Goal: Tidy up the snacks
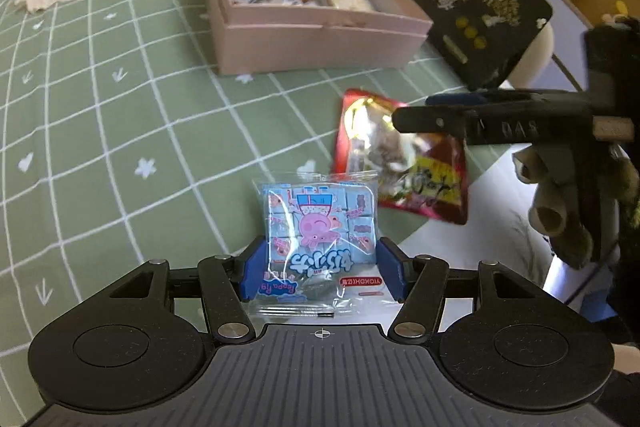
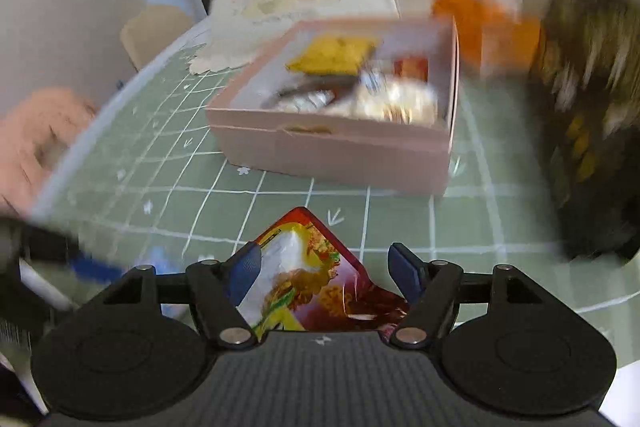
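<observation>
While clamped between the left gripper (image 1: 319, 269) pads: blue packet (image 1: 318, 227) printed "Peppa Pig", upside down. Spread right gripper (image 2: 325, 273) straddling red packet (image 2: 316, 279), right pad clear of it.

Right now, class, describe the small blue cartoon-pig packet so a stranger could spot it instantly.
Start at the open pink cardboard box on the green checked tablecloth. Nearer the table's edge, beside a shiny red foil snack bag, lies the clear-wrapped pale blue packet. Only it shows a pink pig.
</observation>
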Motion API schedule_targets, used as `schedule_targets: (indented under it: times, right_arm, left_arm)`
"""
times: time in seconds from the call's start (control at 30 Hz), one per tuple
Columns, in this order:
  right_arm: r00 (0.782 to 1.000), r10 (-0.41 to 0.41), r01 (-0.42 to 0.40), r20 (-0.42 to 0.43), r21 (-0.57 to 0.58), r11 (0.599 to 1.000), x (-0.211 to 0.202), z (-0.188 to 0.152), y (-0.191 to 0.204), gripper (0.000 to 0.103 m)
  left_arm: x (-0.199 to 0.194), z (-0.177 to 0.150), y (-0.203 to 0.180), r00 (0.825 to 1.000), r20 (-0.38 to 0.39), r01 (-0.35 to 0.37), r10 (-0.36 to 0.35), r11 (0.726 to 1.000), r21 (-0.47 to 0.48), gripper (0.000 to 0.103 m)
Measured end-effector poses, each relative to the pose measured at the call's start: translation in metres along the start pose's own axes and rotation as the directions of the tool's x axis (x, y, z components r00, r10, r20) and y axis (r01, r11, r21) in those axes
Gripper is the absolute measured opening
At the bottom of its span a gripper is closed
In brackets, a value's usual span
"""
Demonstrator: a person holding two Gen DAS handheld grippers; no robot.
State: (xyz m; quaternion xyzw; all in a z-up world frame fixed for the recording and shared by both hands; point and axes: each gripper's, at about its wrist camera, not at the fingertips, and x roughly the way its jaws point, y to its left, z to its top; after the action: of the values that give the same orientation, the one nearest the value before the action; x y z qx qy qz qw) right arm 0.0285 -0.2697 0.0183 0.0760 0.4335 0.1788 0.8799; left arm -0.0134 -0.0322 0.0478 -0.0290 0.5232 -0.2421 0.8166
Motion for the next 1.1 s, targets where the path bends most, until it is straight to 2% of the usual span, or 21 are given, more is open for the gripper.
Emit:
schedule_targets:
  times: [0.07, 0.13, 0.23, 0.3, 0.37, 0.43, 0.5, 0.63, 0.73, 0.87, 0.93, 0.97, 1.0, 1.03, 1.1]
  right_arm:
    - [1.000, 0.025, -0.025, 0.007, 0.003, 1.000, 0.000, -0.007, 0.001, 0.073]
    - [0.999, 0.044, -0.044, -0.023, -0.028, 0.999, -0.002, -0.017, 0.013, 0.076]
    - [1.000, 0.013, -0.016, -0.028, -0.103, 0.995, -0.003, -0.036, 0.036, 0.078]
    - [0.999, -0.050, 0.050, 0.006, -0.179, 0.983, 0.000, -0.050, 0.056, 0.084]
    - [0.989, -0.140, 0.147, 0.046, -0.240, 0.959, 0.006, -0.063, 0.075, 0.086]
    - [0.976, -0.200, 0.216, 0.084, -0.266, 0.940, 0.013, -0.072, 0.091, 0.096]
    - [0.975, -0.204, 0.218, 0.084, -0.226, 0.949, 0.017, -0.071, 0.092, 0.103]
    - [0.979, -0.190, 0.203, 0.077, -0.252, 0.946, 0.017, -0.070, 0.092, 0.103]
    - [0.985, -0.173, 0.174, 0.028, -0.269, 0.947, 0.010, -0.068, 0.084, 0.103]
    - [0.997, -0.081, 0.079, -0.011, -0.124, 0.989, -0.014, -0.064, 0.062, 0.089]
    - [1.000, -0.026, 0.026, -0.009, -0.005, 1.000, -0.023, -0.062, 0.047, 0.076]
    - [1.000, -0.002, 0.002, -0.012, 0.044, 0.999, -0.025, -0.061, 0.042, 0.059]
    - [0.998, 0.050, -0.046, -0.029, 0.112, 0.993, -0.025, -0.060, 0.035, 0.038]
    - [0.993, 0.107, -0.098, -0.044, 0.178, 0.979, -0.023, -0.059, 0.029, 0.031]
    - [0.977, 0.212, -0.193, -0.035, 0.283, 0.939, -0.020, -0.060, 0.021, 0.029]
  left_arm:
    - [-0.002, -0.002, 0.007, 1.000, 0.010, -0.020, 0.021, 0.999, -0.039, 0.064]
    - [-0.003, -0.001, 0.014, 1.000, 0.013, -0.027, 0.028, 0.998, -0.065, 0.064]
    - [0.000, -0.002, 0.018, 0.999, 0.011, -0.032, 0.033, 0.997, -0.077, 0.064]
    - [0.001, -0.001, 0.018, 0.999, 0.020, -0.033, 0.035, 0.996, -0.081, 0.064]
    - [0.000, -0.002, 0.019, 0.999, 0.027, -0.031, 0.033, 0.995, -0.090, 0.064]
    - [-0.001, -0.002, 0.021, 0.999, 0.033, -0.030, 0.033, 0.995, -0.097, 0.064]
    - [-0.001, -0.002, 0.022, 0.999, 0.036, -0.035, 0.039, 0.994, -0.104, 0.064]
    - [-0.003, -0.003, 0.021, 0.999, 0.031, -0.040, 0.043, 0.993, -0.109, 0.064]
    - [-0.005, -0.006, 0.017, 1.000, 0.016, 0.000, 0.002, 0.995, -0.103, 0.064]
    - [-0.002, -0.012, 0.010, 0.998, -0.006, 0.054, -0.055, 0.993, -0.102, 0.064]
    - [-0.002, -0.013, 0.007, 0.999, -0.004, 0.046, -0.046, 0.995, -0.091, 0.064]
    - [-0.001, -0.012, 0.007, 0.999, -0.004, 0.044, -0.045, 0.995, -0.088, 0.064]
    - [-0.001, -0.012, 0.007, 0.999, -0.004, 0.044, -0.044, 0.995, -0.085, 0.064]
    - [0.000, -0.012, 0.006, 0.999, -0.005, 0.043, -0.044, 0.996, -0.081, 0.064]
    - [0.000, -0.012, 0.005, 0.999, -0.005, 0.041, -0.042, 0.997, -0.068, 0.064]
